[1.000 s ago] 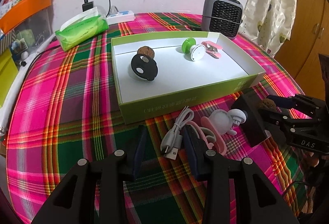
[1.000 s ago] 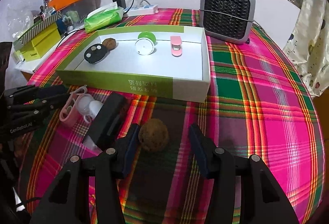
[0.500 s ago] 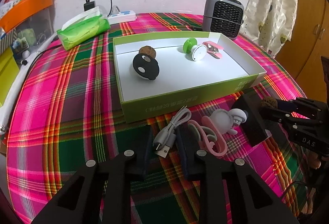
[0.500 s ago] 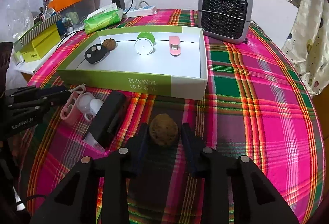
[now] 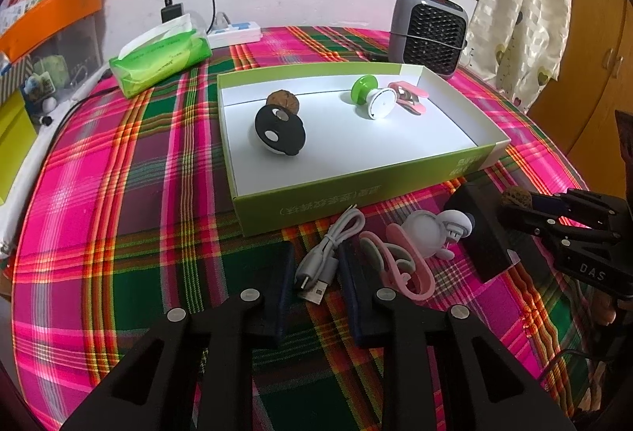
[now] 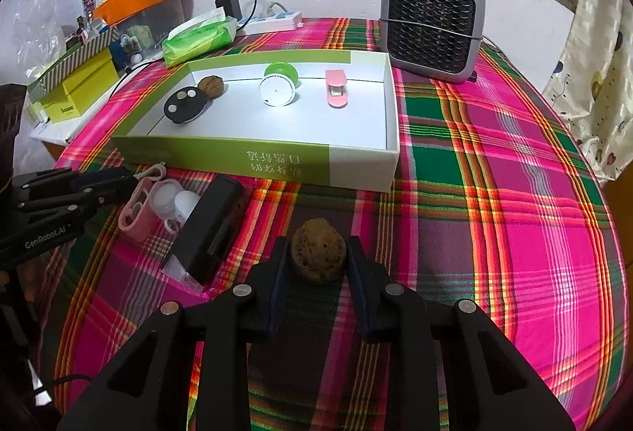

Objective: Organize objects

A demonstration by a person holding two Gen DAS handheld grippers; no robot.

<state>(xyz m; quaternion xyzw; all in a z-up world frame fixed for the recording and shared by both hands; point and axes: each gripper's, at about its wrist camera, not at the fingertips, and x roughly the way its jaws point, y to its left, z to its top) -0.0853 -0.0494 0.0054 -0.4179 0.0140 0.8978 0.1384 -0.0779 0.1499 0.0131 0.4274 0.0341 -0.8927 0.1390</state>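
A green box [image 5: 356, 193] with a white floor holds a black oval piece [image 5: 279, 130], a walnut [image 5: 283, 101], a green-and-white round gadget [image 5: 376, 101] and a pink clip [image 5: 407, 97]. In front of it on the plaid cloth lies a white USB cable [image 5: 336, 233]. My left gripper [image 5: 316, 255] is closing on it, both pads against the plug end. A second walnut [image 6: 318, 233] sits on the cloth with my right gripper [image 6: 317, 261] shut on it. Between the grippers lie a pink-and-white gadget [image 5: 399, 261] and a black block [image 5: 482, 233].
A grey fan heater [image 5: 427, 31] stands behind the box at the right. A green tissue pack [image 5: 158, 59] and a power strip [image 5: 233, 31] lie at the back left. Yellow boxes [image 6: 75, 95] and clutter crowd the left edge; a curtain [image 6: 593, 75] hangs at the right.
Both pairs of jaws have narrowed: the left from wide apart to touching the cable, the right onto the walnut. Neither hand has shifted.
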